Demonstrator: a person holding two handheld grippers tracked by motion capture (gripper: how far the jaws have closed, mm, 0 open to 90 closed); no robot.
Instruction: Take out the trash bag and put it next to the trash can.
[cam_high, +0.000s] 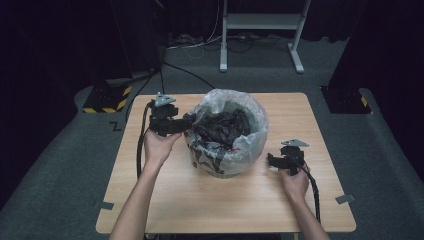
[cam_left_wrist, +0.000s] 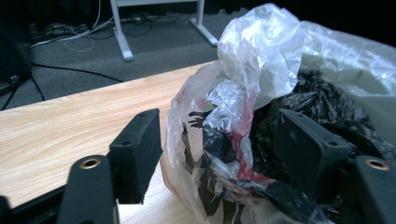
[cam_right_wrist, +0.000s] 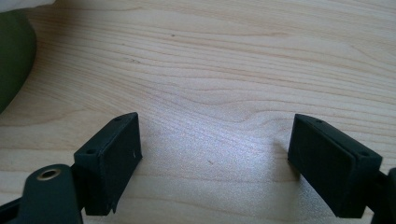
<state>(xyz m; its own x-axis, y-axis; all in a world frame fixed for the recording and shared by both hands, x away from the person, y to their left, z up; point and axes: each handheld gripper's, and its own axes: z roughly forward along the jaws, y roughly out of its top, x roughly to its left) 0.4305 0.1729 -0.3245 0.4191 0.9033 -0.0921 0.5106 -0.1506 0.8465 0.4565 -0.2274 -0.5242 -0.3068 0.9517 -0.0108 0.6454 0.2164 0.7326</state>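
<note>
Bin liner, clear crinkled plastic (cam_high: 227, 131), sits over a round bin mid-table, crumpled black plastic bag (cam_high: 222, 126) inside. Left gripper (cam_left_wrist: 219, 154): jaws apart, straddling the liner's rim, not clamped. Right gripper (cam_right_wrist: 215, 158): jaws wide apart over bare light wooden table (cam_high: 200, 195), just beside the bin.

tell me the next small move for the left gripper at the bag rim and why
Probably close the left gripper on the bunched edge of the clear plastic bag. Its jaws stand open with that crumpled rim between them, the pads not yet pressing. The right gripper rests open over bare table, so the left one is placed to take hold.
</note>
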